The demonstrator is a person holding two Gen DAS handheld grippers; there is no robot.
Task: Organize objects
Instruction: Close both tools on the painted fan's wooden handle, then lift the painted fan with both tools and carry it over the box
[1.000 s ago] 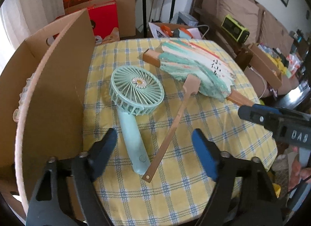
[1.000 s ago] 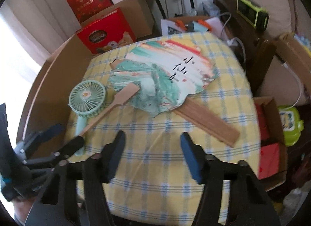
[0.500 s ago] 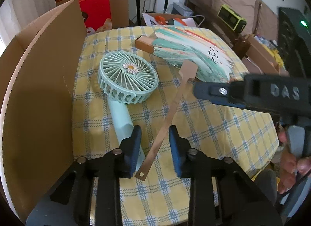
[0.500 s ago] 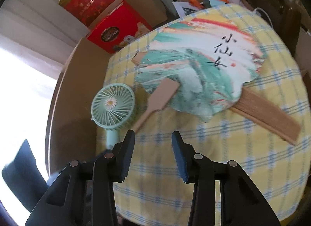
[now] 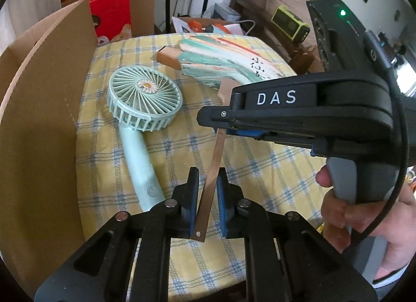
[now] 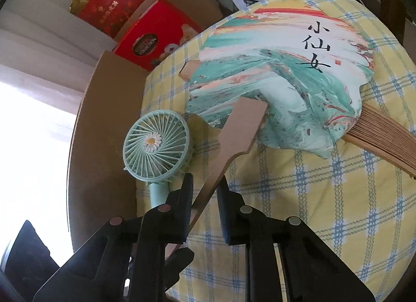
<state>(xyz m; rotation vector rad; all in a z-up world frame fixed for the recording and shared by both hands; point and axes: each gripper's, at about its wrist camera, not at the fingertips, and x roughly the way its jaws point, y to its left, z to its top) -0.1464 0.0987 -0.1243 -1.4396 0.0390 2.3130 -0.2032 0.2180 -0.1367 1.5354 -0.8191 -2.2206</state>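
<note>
**Wooden spatula pinched at both ends**

Wooden spatula (image 5: 211,177) is sitting between both grippers: one spatula, one mint handheld fan (image 5: 141,109), one painted folding fan (image 6: 280,83), all over the yellow checked bench (image 6: 338,198). The left gripper (image 5: 208,185) is pinching the spatula's handle near its holed end, pads pressing both faces. The right gripper (image 6: 204,192) is clamping the handle farther up, just below the blade, which is overlapping the folding fan's edge. One cardboard box (image 5: 39,133) is standing just left of the handheld fan.
</note>
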